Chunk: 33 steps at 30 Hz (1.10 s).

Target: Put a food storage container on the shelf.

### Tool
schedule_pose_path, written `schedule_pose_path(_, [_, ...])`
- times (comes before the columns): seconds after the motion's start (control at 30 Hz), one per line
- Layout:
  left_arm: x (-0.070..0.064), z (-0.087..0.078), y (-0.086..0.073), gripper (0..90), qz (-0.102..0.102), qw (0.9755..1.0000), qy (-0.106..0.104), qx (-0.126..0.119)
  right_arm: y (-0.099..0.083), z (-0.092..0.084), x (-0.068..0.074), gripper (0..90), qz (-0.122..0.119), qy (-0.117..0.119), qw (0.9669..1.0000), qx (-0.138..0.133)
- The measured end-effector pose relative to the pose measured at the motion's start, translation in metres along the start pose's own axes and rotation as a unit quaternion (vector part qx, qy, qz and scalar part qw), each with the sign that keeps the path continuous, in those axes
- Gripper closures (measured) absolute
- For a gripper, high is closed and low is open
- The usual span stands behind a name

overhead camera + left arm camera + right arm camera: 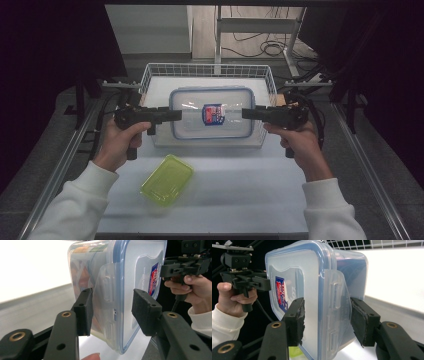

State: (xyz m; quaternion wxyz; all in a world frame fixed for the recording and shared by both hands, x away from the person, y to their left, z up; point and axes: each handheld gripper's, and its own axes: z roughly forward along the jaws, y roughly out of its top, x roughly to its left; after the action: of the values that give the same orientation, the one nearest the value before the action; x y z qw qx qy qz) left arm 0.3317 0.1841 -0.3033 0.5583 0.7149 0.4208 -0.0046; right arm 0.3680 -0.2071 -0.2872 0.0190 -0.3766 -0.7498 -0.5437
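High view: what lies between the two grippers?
The clear lidded container spans the gap between left gripper and right gripper, each clamped on an end, above the wire basket.

Container [212, 113] clear glossy plastic; basket [150, 73] white wire; pads [299, 320] rough foam

The box [212, 113] hangs between the two tools over the wire basket [207, 70], which stands against the bench's [240, 185] far edge. The basket's wire walls bar a level approach from the far, left and right sides. The left tool [175, 114] and right tool [248, 113] take up the box's two ends. A green lid [167, 178] lies near the bench's front-left; the front-right and middle front lie bare.
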Motion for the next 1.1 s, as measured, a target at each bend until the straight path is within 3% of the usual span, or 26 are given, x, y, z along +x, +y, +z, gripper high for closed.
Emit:
schedule_pose_path(0.23, [0.016,0.004,0.023,52.3,-0.004,1.0,0.001,0.001,0.023,0.01,-0.009,47.5,-0.003,-0.002,1.0,0.001])
schedule_pose_path(0.6, [0.051,0.017,0.057,52.3,-0.022,0.9997,0.001,0.011,0.056,0.035,-0.037,47.3,0.024,-0.001,0.9996,0.012])
schedule_pose_path(0.83, [0.071,0.031,0.062,51.9,-0.042,0.9987,0.011,0.028,0.063,0.059,-0.061,45.8,0.052,-0.008,0.9981,0.032])
schedule_pose_path(1.1, [0.085,0.04,0.066,51.7,-0.058,0.9977,0.002,0.035,0.065,0.064,-0.072,46.3,0.066,-0.007,0.9971,0.037])
